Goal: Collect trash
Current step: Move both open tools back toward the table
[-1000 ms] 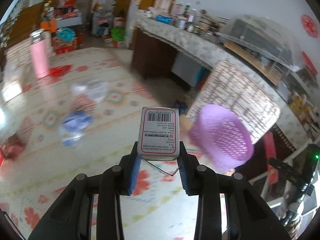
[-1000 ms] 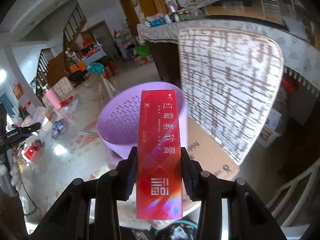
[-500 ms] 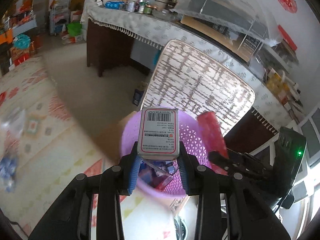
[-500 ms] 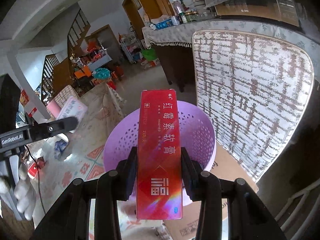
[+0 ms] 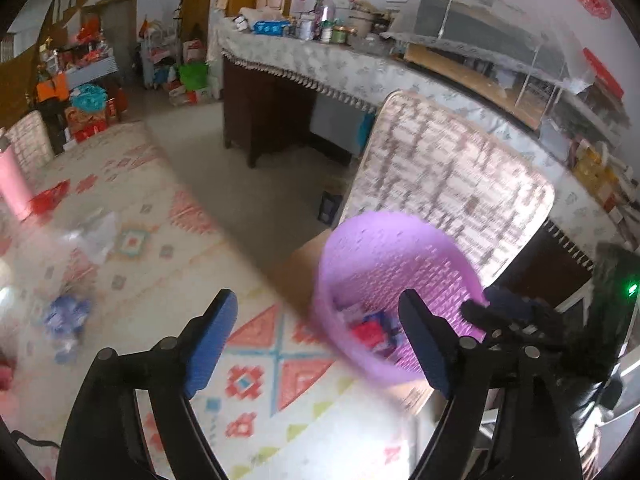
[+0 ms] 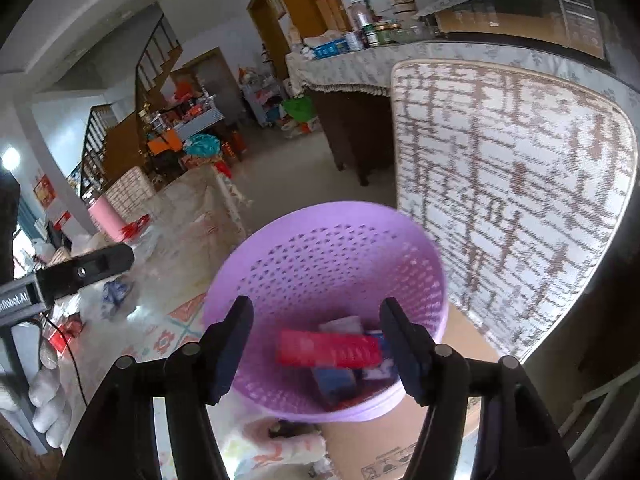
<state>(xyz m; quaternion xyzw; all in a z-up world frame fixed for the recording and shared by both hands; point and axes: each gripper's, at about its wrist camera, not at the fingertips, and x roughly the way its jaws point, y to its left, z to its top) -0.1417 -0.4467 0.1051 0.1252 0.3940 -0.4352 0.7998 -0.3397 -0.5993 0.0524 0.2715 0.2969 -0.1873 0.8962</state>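
Right hand-held gripper (image 6: 316, 338): jaws spread wide, nothing between them, hanging directly over the round purple perforated plastic basket (image 6: 332, 264). Thru the gap you see inside: a long red cardboard box (image 6: 328, 347) lying flat across the bottom, w/ a white packet at 12 o'clock of it and a blue item at 6 o'clock, just beside or touching, hard to tell which.

Left hand-held gripper (image 5: 316, 338): also wide open, empty. It sits off to the side of the basket; in its view the purple rim (image 5: 348, 224) is at 2 o'clock of the jaw gap, and the right hand-held gripper's black body shows at 3 o'clock, at the basket's far edge. View is motion-blurred, so fine detail is lost.

Further out, approx 9 o'clock in left view: a crumpled blue-and-white wrapper (image 5: 66, 316) and a clear plastic bag (image 5: 94, 232) lie on the cream cloth w/ red diamond pattern (image 5: 256, 380). A tall pink bottle (image 5: 12, 182) stands at 10 o'clock, well apart.

Judgement: drop step looks finished for both sides; task partway, since loose trash is still out on the cloth. Next move prob. calls for swinging one side toward 9 o'clock, lowering open jaws over the wrapper or bag. Both are soft and thin, so pinch low and close fully, w/o snagging the cloth.
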